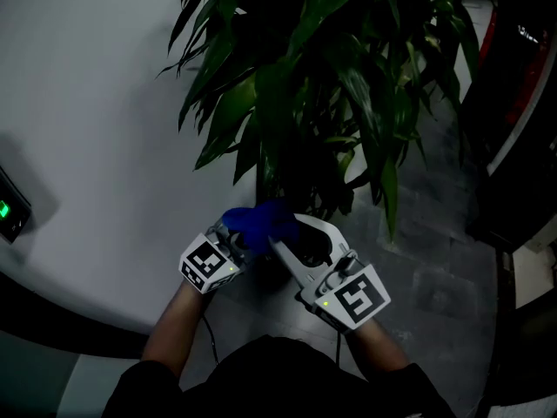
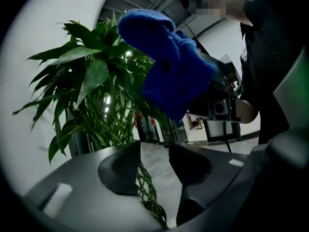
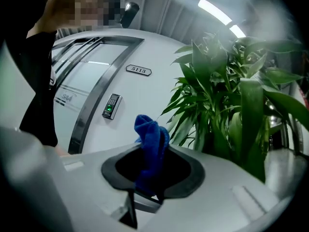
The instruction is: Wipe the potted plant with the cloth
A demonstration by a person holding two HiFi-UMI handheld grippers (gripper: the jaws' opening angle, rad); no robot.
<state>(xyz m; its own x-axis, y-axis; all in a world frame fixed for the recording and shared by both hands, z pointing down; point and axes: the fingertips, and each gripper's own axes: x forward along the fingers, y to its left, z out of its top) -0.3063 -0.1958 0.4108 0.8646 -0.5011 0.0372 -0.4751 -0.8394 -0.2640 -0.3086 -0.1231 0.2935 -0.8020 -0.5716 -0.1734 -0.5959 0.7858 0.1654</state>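
The blue cloth [image 1: 258, 222] is bunched up just under the lowest leaves of the potted plant [image 1: 331, 77], at the tips of both tools and in front of the person. The head view does not show which tool has it. The right gripper view does: the cloth [image 3: 150, 146] is pinched between the jaws of the right gripper [image 3: 147, 175], which are closed tight on its lower part, and a folded end sticks up above them. The plant [image 3: 231, 105] stands just to the right there, its long green leaves near the cloth, though contact cannot be made out. In the left gripper view the cloth [image 2: 169, 71] shows as a thick wad held up against the foliage [image 2: 96, 91]. The jaws of the left gripper [image 2: 154, 151] stand a little apart with nothing between them, and through the gap the plant's braided stems [image 2: 147, 192] can be seen. From the head view the left gripper [image 1: 228, 240] and right gripper [image 1: 296, 238] sit side by side, close together. Behind the plant curves a pale wall [image 1: 87, 103] carrying a keypad [image 3: 111, 106] and a small number plate [image 3: 138, 70], and grey floor [image 1: 435, 259] lies to the right.
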